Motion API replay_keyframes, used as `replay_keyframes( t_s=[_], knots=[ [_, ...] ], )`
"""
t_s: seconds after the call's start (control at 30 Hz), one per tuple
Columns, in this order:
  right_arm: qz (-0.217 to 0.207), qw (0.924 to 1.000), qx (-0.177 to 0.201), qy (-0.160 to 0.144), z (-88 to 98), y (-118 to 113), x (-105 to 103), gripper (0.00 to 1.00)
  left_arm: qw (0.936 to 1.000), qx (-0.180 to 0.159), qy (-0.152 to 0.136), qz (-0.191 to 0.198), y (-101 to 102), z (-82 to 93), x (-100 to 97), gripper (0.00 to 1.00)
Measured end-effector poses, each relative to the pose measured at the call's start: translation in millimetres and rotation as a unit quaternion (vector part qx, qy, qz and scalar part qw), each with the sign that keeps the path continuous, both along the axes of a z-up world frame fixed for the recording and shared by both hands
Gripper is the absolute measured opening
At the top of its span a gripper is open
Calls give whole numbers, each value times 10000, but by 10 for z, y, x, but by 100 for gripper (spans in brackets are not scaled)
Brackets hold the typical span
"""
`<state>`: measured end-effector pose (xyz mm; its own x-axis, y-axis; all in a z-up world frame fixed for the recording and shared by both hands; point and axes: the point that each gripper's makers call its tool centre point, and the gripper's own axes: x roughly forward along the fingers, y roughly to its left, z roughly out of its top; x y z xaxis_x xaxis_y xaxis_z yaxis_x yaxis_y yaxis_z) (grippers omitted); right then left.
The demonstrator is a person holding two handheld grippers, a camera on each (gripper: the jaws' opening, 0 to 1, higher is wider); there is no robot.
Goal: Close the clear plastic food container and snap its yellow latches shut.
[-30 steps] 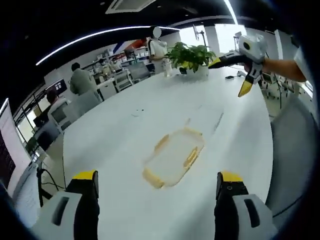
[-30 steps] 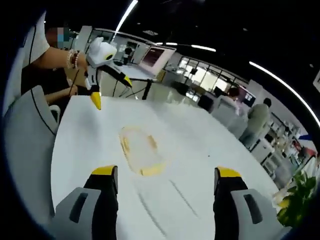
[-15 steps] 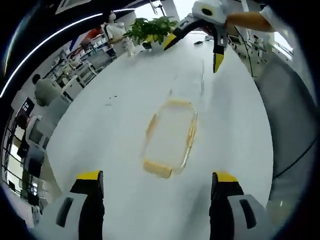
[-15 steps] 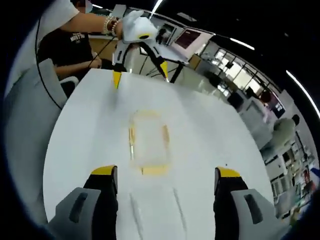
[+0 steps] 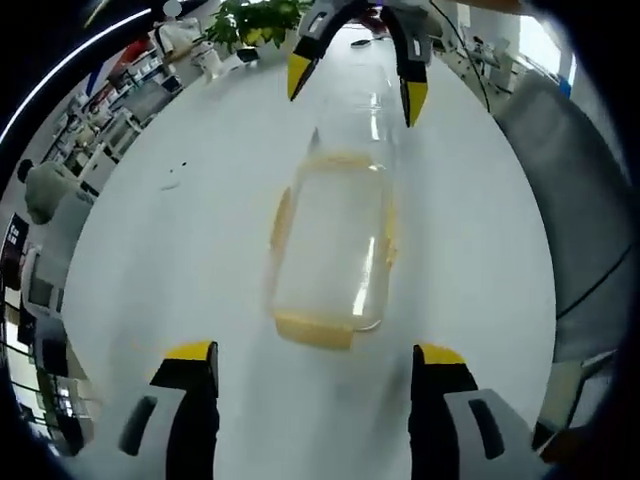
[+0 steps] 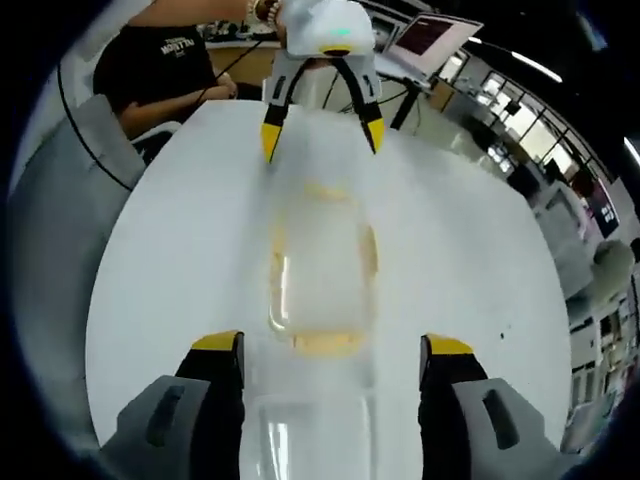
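Observation:
The clear plastic container [image 5: 330, 250] lies flat on the white table [image 5: 170, 250], blurred, with yellow latches on its ends and long sides. Whether its latches are snapped down I cannot tell. My left gripper [image 5: 312, 355] is open just short of the container's near end latch [image 5: 315, 330]. The right gripper [image 5: 355, 88] hangs open above the far end. In the right gripper view the container [image 6: 322, 265] lies straight ahead of my open right gripper [image 6: 332, 345], and the left gripper [image 6: 322, 135] faces it from the opposite end, jaws spread.
A grey chair [image 5: 570, 200] stands at the table's right edge, and a potted plant [image 5: 250, 20] stands at the far end. A person in a black shirt [image 6: 165, 65] is behind the left gripper, beside another grey chair [image 6: 60, 200]. Desks and seated people fill the room behind.
Both grippers have closed in on the container from opposite ends and now line up along its length. The container has stayed where it was, and both grippers stay open.

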<state>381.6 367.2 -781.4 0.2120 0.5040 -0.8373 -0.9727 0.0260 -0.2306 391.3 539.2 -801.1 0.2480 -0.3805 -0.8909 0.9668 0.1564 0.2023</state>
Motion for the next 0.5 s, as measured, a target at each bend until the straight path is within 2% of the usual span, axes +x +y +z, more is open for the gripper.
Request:
replay_keyframes(
  t_s=[0.23,0.37,0.5],
  knots=[
    [-22,9993,-331,147,-196,33,131,67,9995,156,190,-184,-32,-156,78,72],
    [-26,9977,-422,537,-353,73,81,68,9992,104,318,-207,-107,-231,112,70],
    [13,9968,-585,536,-441,66,129,67,9976,255,507,-391,-112,-322,66,68]
  ],
)
